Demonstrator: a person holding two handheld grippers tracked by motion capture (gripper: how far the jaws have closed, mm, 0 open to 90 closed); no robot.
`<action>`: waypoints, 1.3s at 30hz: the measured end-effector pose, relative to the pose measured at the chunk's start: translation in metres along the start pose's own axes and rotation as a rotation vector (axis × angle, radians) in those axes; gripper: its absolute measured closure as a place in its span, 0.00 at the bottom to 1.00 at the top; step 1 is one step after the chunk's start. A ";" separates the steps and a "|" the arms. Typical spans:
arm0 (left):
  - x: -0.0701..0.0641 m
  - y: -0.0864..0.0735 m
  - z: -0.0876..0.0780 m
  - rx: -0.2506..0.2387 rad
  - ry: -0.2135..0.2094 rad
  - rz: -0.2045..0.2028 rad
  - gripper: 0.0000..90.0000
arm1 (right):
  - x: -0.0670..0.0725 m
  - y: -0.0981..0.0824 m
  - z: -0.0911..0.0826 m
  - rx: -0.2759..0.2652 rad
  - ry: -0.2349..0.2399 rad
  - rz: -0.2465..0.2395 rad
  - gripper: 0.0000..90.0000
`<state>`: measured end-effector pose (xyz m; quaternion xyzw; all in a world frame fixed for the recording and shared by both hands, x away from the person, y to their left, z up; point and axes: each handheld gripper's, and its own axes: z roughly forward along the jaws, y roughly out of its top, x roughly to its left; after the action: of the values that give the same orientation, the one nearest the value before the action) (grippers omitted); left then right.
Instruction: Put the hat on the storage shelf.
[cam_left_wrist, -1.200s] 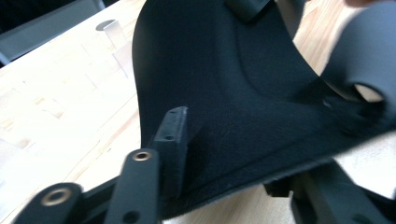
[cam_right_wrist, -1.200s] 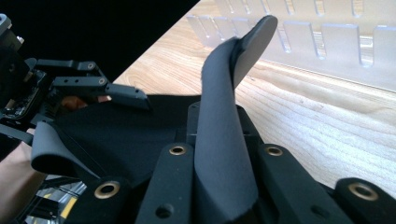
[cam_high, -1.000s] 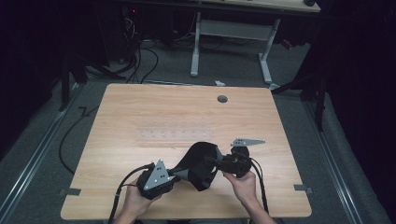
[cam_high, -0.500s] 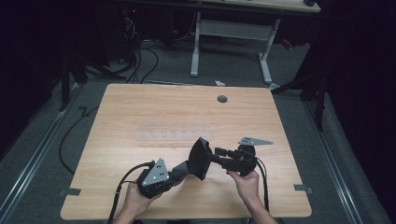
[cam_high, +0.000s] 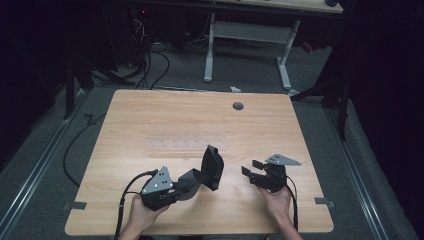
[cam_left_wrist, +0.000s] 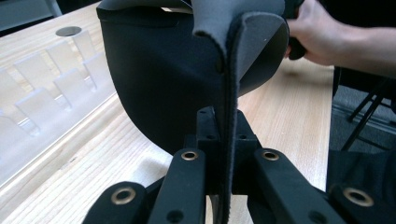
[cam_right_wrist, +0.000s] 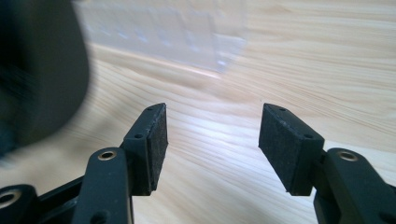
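Left hand-held gripper (cam_high: 186, 181), lower centre of the high view, has its jaws clamped on the edge of a soft black pouch (cam_high: 210, 167). In the left gripper view that edge runs straight down between the two jaws, pinched tight, and the body of the pouch billows up and away from them. That grip looks meant to keep the pouch propped upright with one flap free, so the other hand can work on it.

Right hand-held gripper (cam_high: 251, 170), just right of the pouch in the high view, is apart from it, jaws spread wide and holding nothing. Its own view shows bare table (cam_high: 165, 117) between the pads (cam_right_wrist: 286, 147), the pouch a dark blur at the far left.

A clear ridged strip (cam_high: 185, 144) lies mid-table, beyond both grippers. Plenty of open wood up top; the near edge sits close behind the hands, so any move is best made forward or sideways.
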<state>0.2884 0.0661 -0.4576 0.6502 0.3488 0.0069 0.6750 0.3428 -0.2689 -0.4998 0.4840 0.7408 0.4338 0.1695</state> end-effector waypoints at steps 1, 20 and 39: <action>0.001 0.001 -0.001 -0.006 0.003 -0.003 0.96 | -0.002 -0.001 0.001 0.007 -0.019 -0.005 0.47; 0.030 0.044 -0.025 -0.225 0.110 -0.066 0.96 | -0.038 -0.021 0.012 0.120 -0.259 -0.031 0.46; 0.054 0.076 -0.033 -0.340 0.202 -0.054 0.96 | -0.040 -0.021 0.013 0.126 -0.272 -0.018 0.45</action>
<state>0.3469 0.1313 -0.4128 0.5131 0.4261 0.1129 0.7365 0.3584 -0.3011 -0.5306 0.5414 0.7411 0.3152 0.2416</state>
